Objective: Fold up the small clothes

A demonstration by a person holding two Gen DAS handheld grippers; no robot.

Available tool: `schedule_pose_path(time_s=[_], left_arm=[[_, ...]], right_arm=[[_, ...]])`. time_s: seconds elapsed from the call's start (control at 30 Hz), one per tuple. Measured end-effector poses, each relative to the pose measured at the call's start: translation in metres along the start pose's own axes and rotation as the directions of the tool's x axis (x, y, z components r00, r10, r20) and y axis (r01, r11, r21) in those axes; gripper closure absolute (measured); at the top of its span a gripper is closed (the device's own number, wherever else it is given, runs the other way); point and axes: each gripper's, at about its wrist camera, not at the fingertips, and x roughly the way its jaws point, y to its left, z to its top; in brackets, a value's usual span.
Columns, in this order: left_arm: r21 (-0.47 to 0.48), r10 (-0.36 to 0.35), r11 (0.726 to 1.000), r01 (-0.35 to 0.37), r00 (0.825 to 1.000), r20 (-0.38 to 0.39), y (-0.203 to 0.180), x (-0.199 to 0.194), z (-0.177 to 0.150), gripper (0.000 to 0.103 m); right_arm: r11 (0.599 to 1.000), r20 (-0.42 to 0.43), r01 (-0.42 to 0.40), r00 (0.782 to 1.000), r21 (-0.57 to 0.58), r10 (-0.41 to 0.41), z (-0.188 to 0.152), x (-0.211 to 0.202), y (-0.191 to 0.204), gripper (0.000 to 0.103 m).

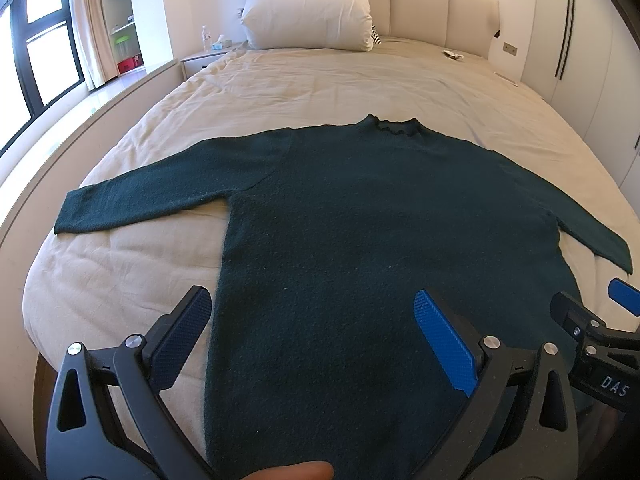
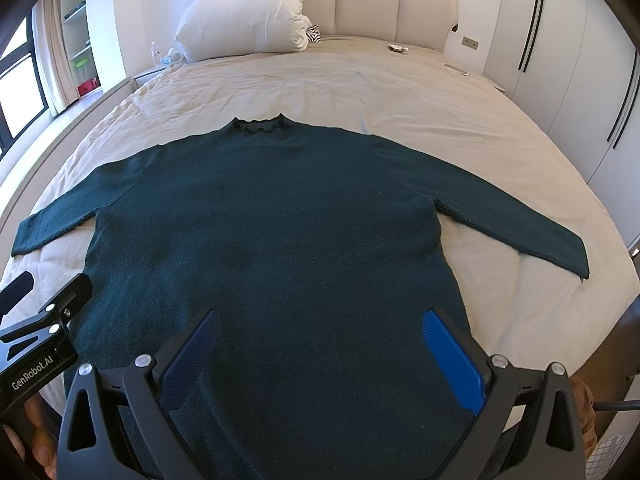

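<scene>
Blue-padded fingers (image 1: 444,346) of the left hand-held gripper (image 1: 316,344) fill the bottom of the left wrist view, spread wide and grasping nothing. Between and beyond them lies a dark green sweater (image 1: 360,216), spread flat on the bed (image 1: 320,80) with its hem toward the camera and its collar (image 1: 394,126) pointing at the headboard (image 1: 440,0). Its knit looks fuzzy and even, the body smooth with no folds. The collar edge is wavy. Both sleeves (image 1: 140,200) stretch out sideways, angled slightly down toward the foot of the bed. The left pad sits over the sweater's left edge, the right pad over its body. At the right margin the right hand-held gripper (image 1: 600,320) shows in part. A white pillow (image 1: 308,12) stands against the headboard, and a water bottle (image 1: 206,38) sits on a nightstand beside the bed.

From the right wrist view, the right hand-held gripper (image 2: 320,356) is likewise released, its fingers (image 2: 454,360) wide apart over the lower part of the sweater (image 2: 272,220). The collar (image 2: 258,124) lies left of centre, and the right sleeve (image 2: 540,236) runs out across the beige sheet (image 2: 400,88). The left hand-held gripper (image 2: 44,312) enters at the lower left, beside the sweater's edge. The pillow (image 2: 248,12) rests at the far end.
</scene>
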Motion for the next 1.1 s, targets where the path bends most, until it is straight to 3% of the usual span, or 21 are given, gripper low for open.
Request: schedule_pose_path(time_s=[1.1], left_arm=[[-0.002, -0.002, 1.0, 0.002, 1.0, -0.007, 0.0037, 0.0063, -0.0043, 0.0]], right_arm=[[1.0, -0.01, -0.009, 1.0, 0.004, 0.009, -0.002, 0.0035, 0.0039, 0.0]])
